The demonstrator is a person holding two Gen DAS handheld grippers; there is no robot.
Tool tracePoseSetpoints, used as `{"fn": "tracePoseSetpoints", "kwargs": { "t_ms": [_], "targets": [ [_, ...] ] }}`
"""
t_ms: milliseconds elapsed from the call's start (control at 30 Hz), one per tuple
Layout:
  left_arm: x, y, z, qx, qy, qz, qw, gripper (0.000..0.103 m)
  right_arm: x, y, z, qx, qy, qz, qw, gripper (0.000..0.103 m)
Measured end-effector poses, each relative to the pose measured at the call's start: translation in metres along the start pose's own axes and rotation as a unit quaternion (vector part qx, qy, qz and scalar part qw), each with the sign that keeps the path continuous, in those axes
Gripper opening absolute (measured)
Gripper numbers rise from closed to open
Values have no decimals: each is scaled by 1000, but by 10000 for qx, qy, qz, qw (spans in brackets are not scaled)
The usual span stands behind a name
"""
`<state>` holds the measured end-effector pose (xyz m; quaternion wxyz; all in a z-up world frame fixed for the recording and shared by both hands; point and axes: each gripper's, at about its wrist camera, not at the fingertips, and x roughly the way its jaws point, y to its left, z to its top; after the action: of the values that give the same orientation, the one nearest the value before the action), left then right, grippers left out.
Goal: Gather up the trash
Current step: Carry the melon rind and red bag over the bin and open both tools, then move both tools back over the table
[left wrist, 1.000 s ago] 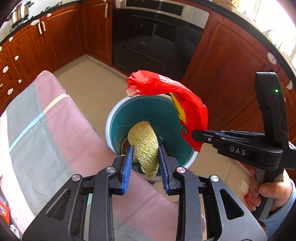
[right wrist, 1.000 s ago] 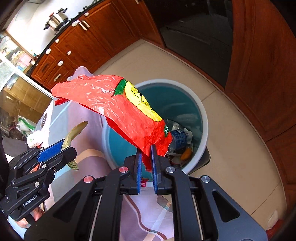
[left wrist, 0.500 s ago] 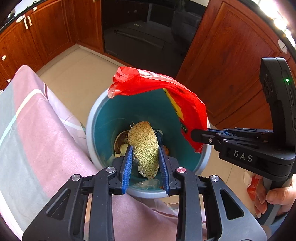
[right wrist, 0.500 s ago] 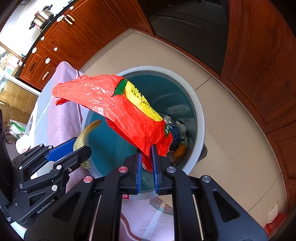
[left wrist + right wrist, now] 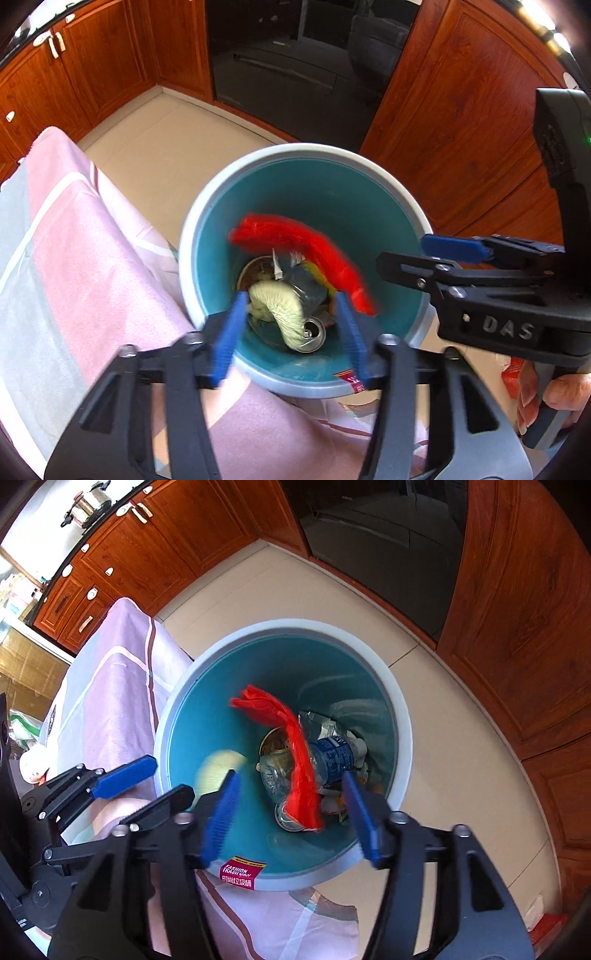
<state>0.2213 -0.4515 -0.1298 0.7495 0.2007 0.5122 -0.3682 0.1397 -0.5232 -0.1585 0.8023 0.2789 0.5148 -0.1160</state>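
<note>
A round trash bin [image 5: 207,221] [image 5: 400,716] with a grey rim and teal inside stands on the floor below both grippers. My left gripper [image 5: 291,330] is open above its near rim, and the melon rind [image 5: 280,306] [image 5: 218,764] is falling inside, blurred. My right gripper [image 5: 293,810] is open too, and the red wrapper [image 5: 306,251] [image 5: 295,753] drops free into the bin. It also shows in the left wrist view [image 5: 424,254]. A plastic bottle [image 5: 332,755] and a can [image 5: 312,334] lie at the bottom.
A table with a pink and grey cloth [image 5: 74,266] [image 5: 110,701] touches the bin's left side. Wooden cabinets [image 5: 461,129] and a dark oven door [image 5: 295,66] surround the tiled floor [image 5: 295,590]. A red scrap [image 5: 550,923] lies on the floor at right.
Both grippers opened over the bin. The melon rind left my left gripper and the red wrapper left my right gripper; both are falling into the bin.
</note>
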Motion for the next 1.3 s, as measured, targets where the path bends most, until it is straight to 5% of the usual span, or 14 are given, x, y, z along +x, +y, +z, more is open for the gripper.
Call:
{"fn": "tracePoseSetpoints", "kwargs": {
  "t_ms": [100,267,867,1300],
  "targets": [
    [-3,2,-4,-36,-41,84,10000,65,-7,3,-1,-109,-120,-109,9998,78],
    [-16,11,-8,-138,-102,147,9997,70,-17,4,0,-135,-168,-177,9996,85],
    [-61,34,-31,-388,-352,252,9983,73,-46,28,-8,-247,-315,-165,9991,85],
    [-127,97,-85,-965,-553,685,9914,73,-68,112,-25,-901,-402,165,9950,85]
  ]
}}
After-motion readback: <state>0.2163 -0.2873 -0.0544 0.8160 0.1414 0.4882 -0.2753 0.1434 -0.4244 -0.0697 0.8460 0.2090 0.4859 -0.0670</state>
